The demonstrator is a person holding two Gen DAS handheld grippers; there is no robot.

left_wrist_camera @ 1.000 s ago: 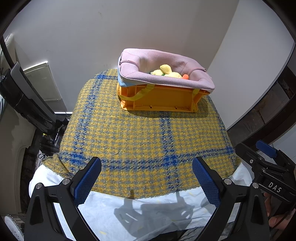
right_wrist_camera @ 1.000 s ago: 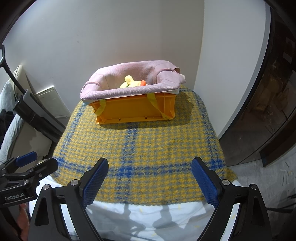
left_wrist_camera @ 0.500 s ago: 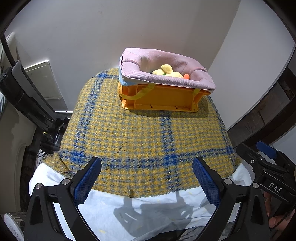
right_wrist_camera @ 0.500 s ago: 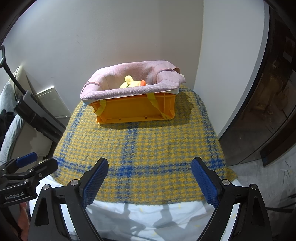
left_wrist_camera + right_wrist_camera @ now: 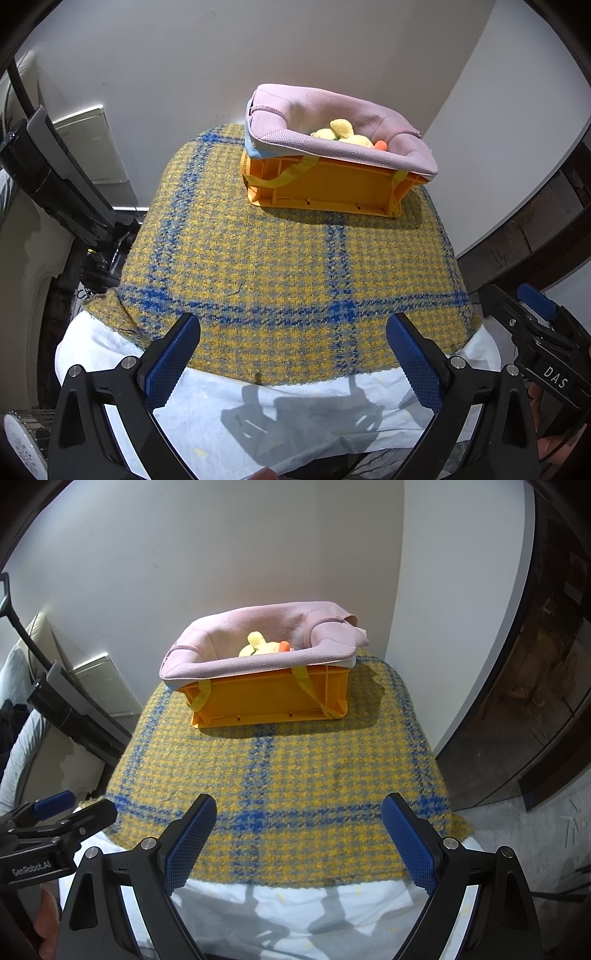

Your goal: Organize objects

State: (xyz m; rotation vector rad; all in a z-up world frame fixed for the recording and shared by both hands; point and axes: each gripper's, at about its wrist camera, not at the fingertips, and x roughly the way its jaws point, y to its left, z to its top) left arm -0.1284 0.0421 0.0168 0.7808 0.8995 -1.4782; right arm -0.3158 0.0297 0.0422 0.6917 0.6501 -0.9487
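Observation:
An orange plastic crate [image 5: 325,184] [image 5: 266,701] stands at the far end of a table under a yellow and blue checked cloth [image 5: 280,258] [image 5: 288,775]. A pink fabric liner [image 5: 332,122] [image 5: 258,657] folds over its rim, and yellow soft toys [image 5: 343,133] [image 5: 262,646] with an orange bit lie inside. My left gripper [image 5: 293,328] hangs open over the near edge, nothing between its blue pads. My right gripper [image 5: 299,808] is open too, likewise holding nothing. Each gripper shows at the side of the other's view.
White sheeting [image 5: 295,413] [image 5: 295,915] covers the table's near edge under the cloth. White walls [image 5: 184,55] close in behind and to the right of the crate. A black stand [image 5: 55,184] leans at the left; dark wood panelling [image 5: 535,664] is at the right.

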